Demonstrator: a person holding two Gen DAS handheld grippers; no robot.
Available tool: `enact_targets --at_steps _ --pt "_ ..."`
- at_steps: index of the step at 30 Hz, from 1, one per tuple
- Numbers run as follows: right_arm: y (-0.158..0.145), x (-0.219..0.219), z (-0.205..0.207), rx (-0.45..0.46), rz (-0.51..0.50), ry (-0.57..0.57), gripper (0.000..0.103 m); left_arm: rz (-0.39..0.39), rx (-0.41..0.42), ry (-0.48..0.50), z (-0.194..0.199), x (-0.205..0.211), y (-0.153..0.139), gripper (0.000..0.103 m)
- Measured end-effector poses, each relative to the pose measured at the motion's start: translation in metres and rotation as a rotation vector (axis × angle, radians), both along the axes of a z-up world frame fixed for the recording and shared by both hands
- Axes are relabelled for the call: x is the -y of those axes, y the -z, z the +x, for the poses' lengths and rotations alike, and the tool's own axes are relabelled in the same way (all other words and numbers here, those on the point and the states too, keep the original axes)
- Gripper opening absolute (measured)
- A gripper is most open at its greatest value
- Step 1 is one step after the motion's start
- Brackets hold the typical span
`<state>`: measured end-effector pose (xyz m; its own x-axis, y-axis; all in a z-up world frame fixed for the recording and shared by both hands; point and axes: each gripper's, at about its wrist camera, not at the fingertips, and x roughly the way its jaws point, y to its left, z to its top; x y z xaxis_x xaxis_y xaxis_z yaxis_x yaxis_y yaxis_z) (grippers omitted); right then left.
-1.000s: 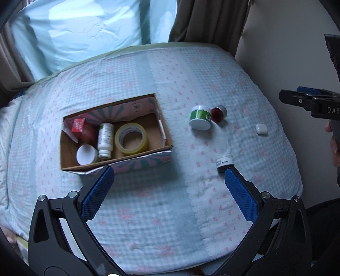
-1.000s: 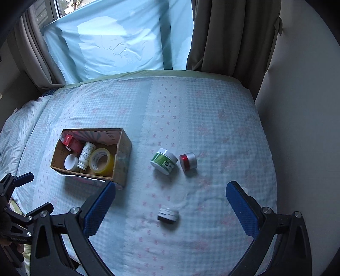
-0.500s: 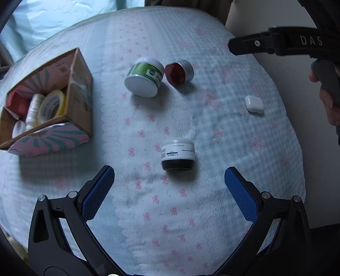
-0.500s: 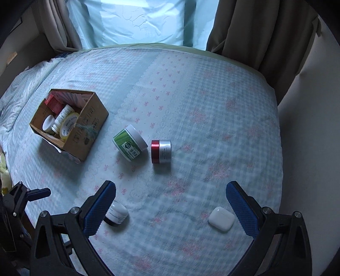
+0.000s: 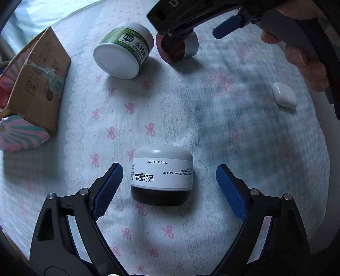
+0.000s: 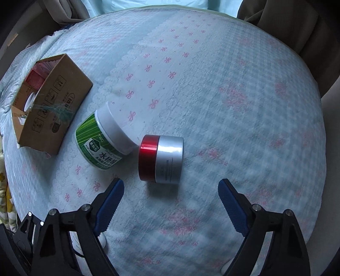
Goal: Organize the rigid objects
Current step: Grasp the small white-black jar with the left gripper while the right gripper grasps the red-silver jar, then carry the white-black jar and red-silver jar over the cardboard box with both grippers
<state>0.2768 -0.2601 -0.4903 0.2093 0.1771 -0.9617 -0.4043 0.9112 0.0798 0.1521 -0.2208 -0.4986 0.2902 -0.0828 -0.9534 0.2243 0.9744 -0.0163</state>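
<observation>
In the left wrist view my left gripper (image 5: 169, 186) is open, its blue pads on either side of a black-and-white L'Oreal jar (image 5: 162, 180) lying on the bed. In the right wrist view my right gripper (image 6: 171, 197) is open just short of a red-and-silver jar (image 6: 161, 159) lying on its side. A green-and-white jar (image 6: 102, 140) lies touching it on the left. The right gripper also shows in the left wrist view (image 5: 204, 19) above the red jar (image 5: 180, 48), next to the green jar (image 5: 125, 51).
An open cardboard box (image 6: 53, 106) holding several items sits at the left on the bed; it also shows in the left wrist view (image 5: 38, 80). A small white earbud case (image 5: 284, 95) lies at the right. The bedspread (image 6: 233, 106) drops off at its rounded edges.
Both grippers have moved down and forward. The left one now straddles the L'Oreal jar; the right one has closed in on the red-and-silver jar. Both stay open.
</observation>
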Motion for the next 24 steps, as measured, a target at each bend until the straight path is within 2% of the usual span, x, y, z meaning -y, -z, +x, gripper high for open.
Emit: enact_targets --at_steps 4,9,14,15,17,19,24 --pt "0.01 -0.01 0.012 -0.021 -0.02 0.006 0.077 -0.014 -0.016 -0.015 0.002 0.002 0.01 0.081" --pt "0.017 -0.021 0.022 -0.029 -0.048 0.009 0.071 -0.022 0.004 -0.013 0.004 0.003 0.015 0.078" --pt "0.027 -0.021 0.027 -0.054 -0.052 0.024 0.055 -0.026 0.013 -0.02 0.005 0.004 0.018 0.076" --pt "0.03 -0.023 0.028 -0.057 -0.055 0.024 0.049 -0.026 0.015 -0.023 0.005 0.004 0.018 0.075" --pt "0.032 -0.027 0.032 -0.06 -0.05 0.022 0.04 -0.023 0.024 -0.038 0.005 0.002 0.017 0.061" --pt "0.032 -0.029 0.03 -0.05 -0.059 0.026 0.039 -0.035 0.029 -0.049 0.005 -0.003 0.015 0.055" --pt "0.034 -0.04 0.027 -0.038 -0.069 0.031 0.039 -0.051 0.044 -0.037 0.003 -0.004 0.015 0.055"
